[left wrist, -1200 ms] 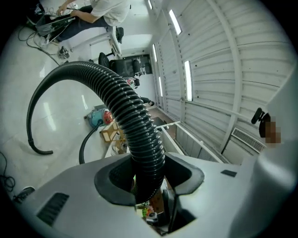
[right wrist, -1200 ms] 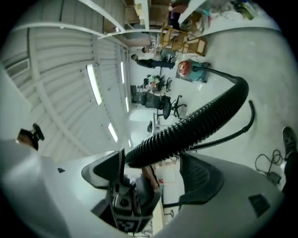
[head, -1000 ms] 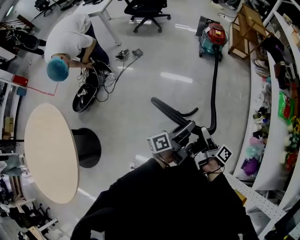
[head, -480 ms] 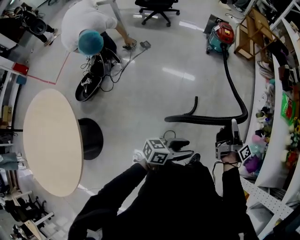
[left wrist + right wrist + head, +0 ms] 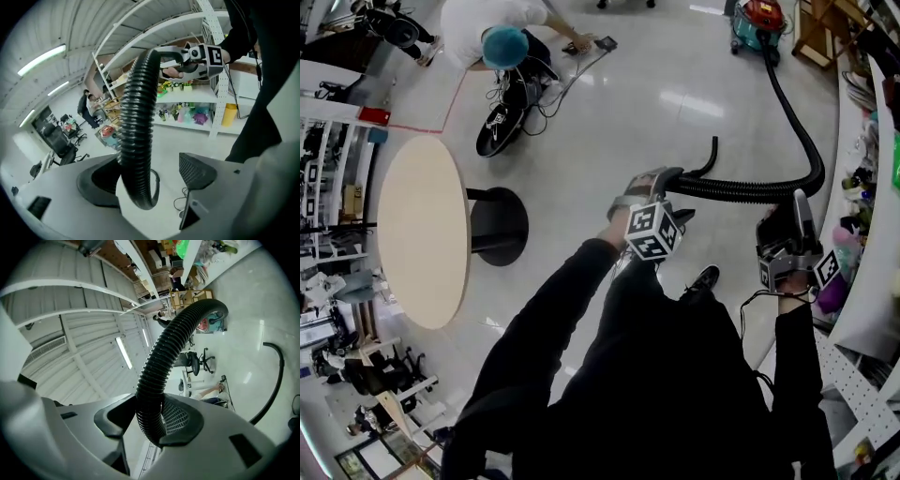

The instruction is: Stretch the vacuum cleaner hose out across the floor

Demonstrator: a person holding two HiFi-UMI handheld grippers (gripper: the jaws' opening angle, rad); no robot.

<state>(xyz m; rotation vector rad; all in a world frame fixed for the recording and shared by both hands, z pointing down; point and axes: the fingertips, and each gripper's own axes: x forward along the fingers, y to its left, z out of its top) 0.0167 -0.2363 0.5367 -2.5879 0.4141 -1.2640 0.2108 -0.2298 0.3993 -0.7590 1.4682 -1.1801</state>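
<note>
Change since the earlier frame: both tools, close together on the hose [image 5: 750,190] a second ago, now stand well apart along it. The vacuum cleaner [image 5: 761,14] lies farther from me, at the far edge of the floor [image 5: 609,122].

Left tool [image 5: 667,192]: its jaws have just been opening and stand wide. Seen in the left gripper view, the hose [image 5: 138,122] passes between them and leans on one jaw, while the other jaw's ribbed pad stands clear, so I read no grip.

Right tool [image 5: 789,217]: its jaws have just been closing. Seen in the right gripper view, both pads press on the ribbed hose [image 5: 164,362], so I hold it here, close to its bend.

Hose position: from the vacuum cleaner it runs along the floor's right edge beside the shelving [image 5: 862,187]. It then doubles back in a tight bend and crosses leftward to the left tool. Its free end [image 5: 713,145] curls up just beyond.

Meaning for the task: I judge the stretch under way but unfinished, since the bend holds slack. The hold has passed to the right tool, which frees the left to regrip nearer the free end.

Risk: pulling with the right tool alone may drag the vacuum cleaner rather than straighten the bend.
</note>
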